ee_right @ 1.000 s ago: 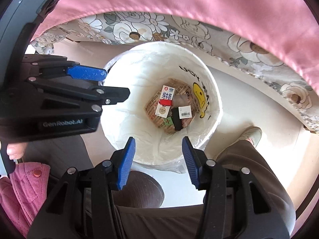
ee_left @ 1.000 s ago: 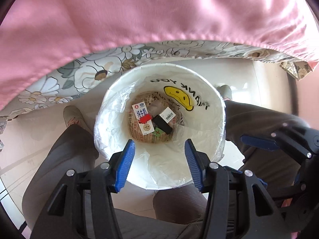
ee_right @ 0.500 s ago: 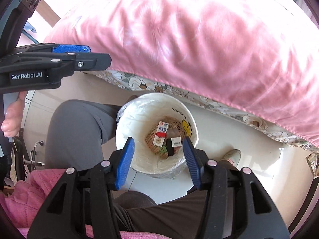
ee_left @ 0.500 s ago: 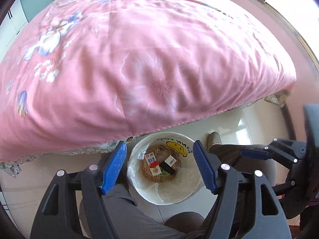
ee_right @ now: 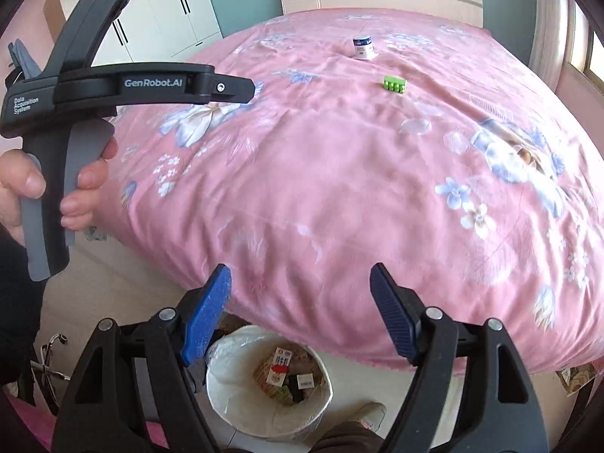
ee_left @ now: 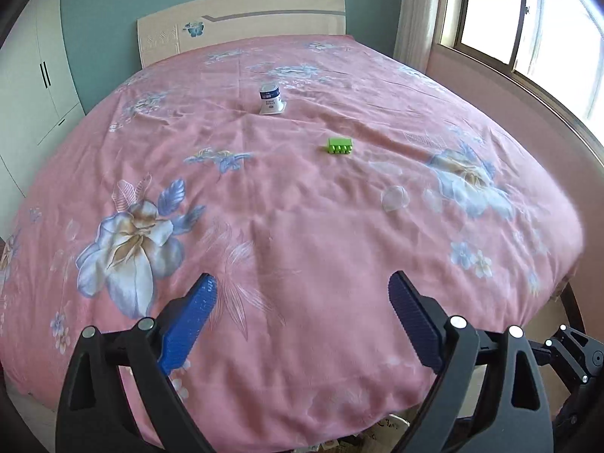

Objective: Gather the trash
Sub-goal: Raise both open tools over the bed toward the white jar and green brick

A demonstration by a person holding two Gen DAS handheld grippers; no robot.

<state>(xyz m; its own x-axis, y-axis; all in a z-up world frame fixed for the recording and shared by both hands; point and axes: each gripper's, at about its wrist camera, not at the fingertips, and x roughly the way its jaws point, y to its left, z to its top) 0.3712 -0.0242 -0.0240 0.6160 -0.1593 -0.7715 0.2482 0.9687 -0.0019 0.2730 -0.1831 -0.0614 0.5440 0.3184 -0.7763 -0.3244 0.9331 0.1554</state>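
From the left wrist, the left gripper (ee_left: 298,317) is hanging empty, jaws opening, with the green block (ee_left: 339,146) lying crosswise far ahead on the bed (ee_left: 302,226), the small white carton (ee_left: 270,99) beyond

From the right wrist, the right gripper (ee_right: 300,313) is opening too, empty, over the bin (ee_right: 241,407); "GenRobot.AI" is showing

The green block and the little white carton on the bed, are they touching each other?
Apart. In the left wrist view the green block lies nearer and to the right of the white carton, with a wide strip of pink bedspread between them.
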